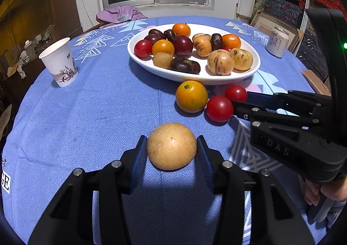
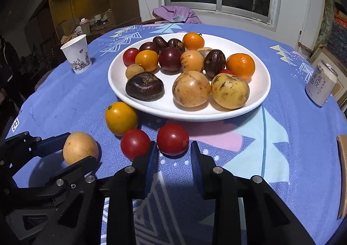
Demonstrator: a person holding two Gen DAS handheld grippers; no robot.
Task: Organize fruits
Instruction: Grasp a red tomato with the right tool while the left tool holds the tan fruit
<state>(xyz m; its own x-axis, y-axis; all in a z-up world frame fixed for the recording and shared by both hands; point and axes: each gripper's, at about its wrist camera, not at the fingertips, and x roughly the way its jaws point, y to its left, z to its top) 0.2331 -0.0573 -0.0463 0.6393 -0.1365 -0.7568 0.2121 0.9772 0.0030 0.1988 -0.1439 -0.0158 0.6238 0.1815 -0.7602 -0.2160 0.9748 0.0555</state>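
Two grippers: left gripper (image 1: 172,154) clamping tan fruit (image 1: 172,146), right gripper (image 2: 172,153) jaws apart, red tomato (image 2: 172,139) btwn tips, untouched.

"DAS" on right tongs (image 1: 238,102) body; Chinese characters "梨饮" on can (image 2: 321,82).

Overhead indoor light, bright on the worktop (image 1: 86,115); soft shadows beneath the fruit. Sharp focus centrally; fisheye bending and dark vignetting at edges.

A blue herringbone cloth (image 2: 282,171) printed with pale tree shapes is seen beneath a white plate (image 2: 263,84), red tomatoes (image 2: 172,139), a yellow-orange fruit (image 2: 120,117) and a tan fruit (image 1: 171,145).
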